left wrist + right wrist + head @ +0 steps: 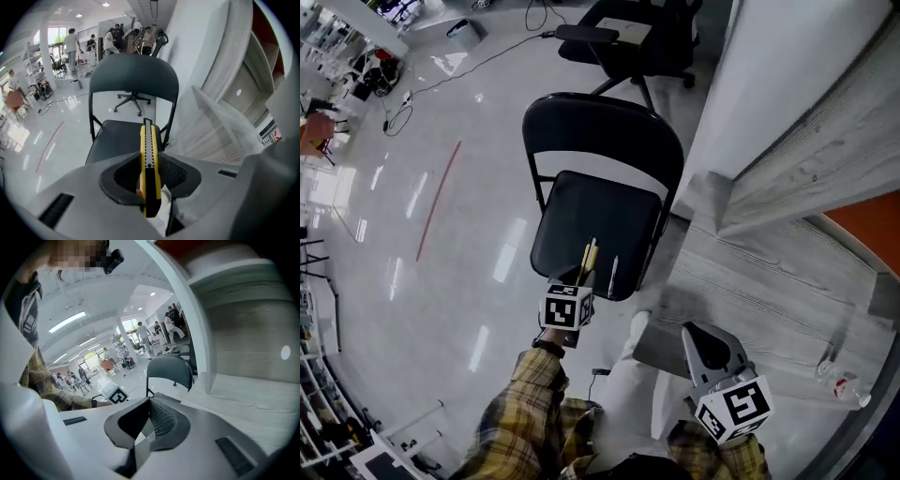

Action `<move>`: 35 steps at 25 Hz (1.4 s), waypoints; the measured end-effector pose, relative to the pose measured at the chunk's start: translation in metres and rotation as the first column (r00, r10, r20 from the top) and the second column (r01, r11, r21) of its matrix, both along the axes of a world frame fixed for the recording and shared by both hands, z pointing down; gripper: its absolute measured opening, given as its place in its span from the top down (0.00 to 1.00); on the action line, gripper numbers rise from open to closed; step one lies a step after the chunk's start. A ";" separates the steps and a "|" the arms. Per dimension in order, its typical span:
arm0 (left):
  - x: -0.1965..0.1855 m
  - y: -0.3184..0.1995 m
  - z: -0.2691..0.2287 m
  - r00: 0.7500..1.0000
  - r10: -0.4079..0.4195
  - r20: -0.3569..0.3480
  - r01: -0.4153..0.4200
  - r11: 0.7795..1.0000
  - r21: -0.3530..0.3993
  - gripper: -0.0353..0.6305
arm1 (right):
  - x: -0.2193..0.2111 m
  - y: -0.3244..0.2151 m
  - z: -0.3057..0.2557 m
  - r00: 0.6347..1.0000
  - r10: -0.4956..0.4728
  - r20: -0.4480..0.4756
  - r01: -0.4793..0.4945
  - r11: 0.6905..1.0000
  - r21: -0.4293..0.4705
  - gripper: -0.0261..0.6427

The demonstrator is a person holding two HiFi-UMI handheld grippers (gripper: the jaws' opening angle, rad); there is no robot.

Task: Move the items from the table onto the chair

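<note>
The black chair [600, 150] stands beside the grey worktop [769, 281], and from above the left gripper [583, 279] hangs over the seat's front edge, its own view showing its fingers clamped on a yellow cutter [150, 150], while the right gripper [150, 401] has its fingers pressed together, holding nothing.

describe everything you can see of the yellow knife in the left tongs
The utility knife is a slim cutter with a yellow body that looks like plastic, a black dotted slider track down its middle and a black rear end. The left tongs are clamped on its rear half, holding it edge-up and pointing away toward the chair. In the head view it hangs over the front of the seat. Only the tongs visibly touch it. No bare blade can be made out.
</note>
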State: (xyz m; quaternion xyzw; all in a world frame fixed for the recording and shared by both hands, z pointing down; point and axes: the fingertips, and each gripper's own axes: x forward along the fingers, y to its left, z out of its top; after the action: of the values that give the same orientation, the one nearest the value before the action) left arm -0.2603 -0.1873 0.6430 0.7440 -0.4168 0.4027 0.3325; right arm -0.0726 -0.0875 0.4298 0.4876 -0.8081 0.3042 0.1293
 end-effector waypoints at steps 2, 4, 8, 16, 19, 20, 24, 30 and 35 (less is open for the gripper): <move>-0.005 -0.003 0.036 1.000 -0.012 0.002 0.012 0.999 -0.034 0.77 | -0.010 -0.018 0.024 1.000 -0.004 0.009 0.004 0.999 -0.032 0.94; -0.007 -0.013 0.072 1.000 -0.029 -0.001 0.029 0.998 -0.048 0.77 | -0.018 -0.040 0.049 1.000 -0.006 0.005 0.007 0.999 -0.052 0.94; -0.019 -0.036 0.137 0.997 -0.074 0.002 0.074 0.995 -0.070 0.77 | -0.042 -0.081 0.095 1.000 -0.016 -0.003 0.015 0.995 -0.097 0.94; -0.034 -0.042 0.217 0.992 -0.130 -0.008 0.128 0.985 -0.116 0.77 | -0.100 -0.115 0.137 0.995 -0.103 0.014 0.104 0.986 -0.132 0.94; -0.036 -0.042 0.237 0.992 -0.124 0.003 0.124 0.983 -0.134 0.77 | -0.111 -0.118 0.134 0.991 -0.128 0.026 0.131 0.983 -0.129 0.94; -0.037 -0.043 0.242 0.993 -0.118 0.008 0.118 0.983 -0.138 0.77 | -0.113 -0.118 0.132 0.991 -0.134 0.020 0.135 0.983 -0.124 0.94; -0.034 -0.042 0.255 0.995 -0.098 0.018 0.100 0.983 -0.157 0.77 | -0.113 -0.122 0.134 0.991 -0.132 0.016 0.133 0.983 -0.126 0.94; -0.034 -0.035 0.265 0.994 -0.097 0.041 0.103 0.979 -0.175 0.77 | -0.112 -0.123 0.133 0.992 -0.127 0.016 0.128 0.983 -0.129 0.94; -0.040 -0.035 0.252 0.995 -0.095 0.042 0.100 0.982 -0.160 0.73 | -0.110 -0.120 0.129 0.993 -0.115 0.013 0.116 0.986 -0.121 0.94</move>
State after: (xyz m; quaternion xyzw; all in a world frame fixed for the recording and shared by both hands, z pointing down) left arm -0.2999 -0.2222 0.8948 0.6862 -0.4243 0.4311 0.4040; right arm -0.1829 -0.2070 0.5584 0.4302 -0.8155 0.3462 0.1735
